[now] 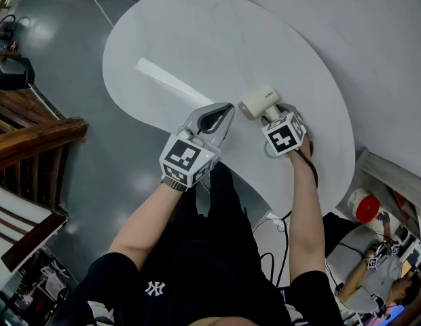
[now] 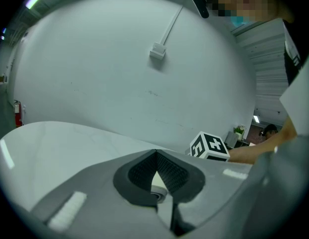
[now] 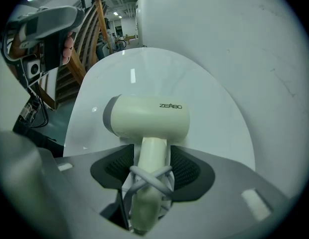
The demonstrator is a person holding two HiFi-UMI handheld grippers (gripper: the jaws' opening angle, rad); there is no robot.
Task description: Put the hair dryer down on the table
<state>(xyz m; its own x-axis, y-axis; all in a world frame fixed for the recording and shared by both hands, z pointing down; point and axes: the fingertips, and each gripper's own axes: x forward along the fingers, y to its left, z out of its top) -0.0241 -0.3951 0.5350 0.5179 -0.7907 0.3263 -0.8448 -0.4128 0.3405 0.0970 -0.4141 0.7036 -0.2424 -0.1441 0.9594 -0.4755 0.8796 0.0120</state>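
In the right gripper (image 3: 153, 164) view we see the jaws pinched on the handle of the cream hair dryer (image 3: 149, 116), with its white cord (image 3: 144, 176) looped and crossed around that handle just at the pads. The left gripper (image 2: 155, 156) has its tips pressed together and holds nothing; through the small gap under the tips we glimpse something pale, which we cannot name. From the head view, the dryer's body pokes out past the right gripper over the near part of the white table (image 1: 197, 39), close to the edge on the person's side, and the left gripper's tips sit just beside it. We cannot tell whether the dryer touches the tabletop or hangs just above it. We judge the task close to its end but not done: the dryer is over the right place, and what is left is to rest it on the surface and let the jaws part. Nothing lies on the table in the way; only a bright strip of reflected light crosses it. The left gripper is the nearest obstacle, and the wrapped cord could snag on release. Further out are a wooden staircase (image 1: 34, 134), a fire extinguisher (image 2: 17, 114) and another person (image 1: 394, 280), all well apart.
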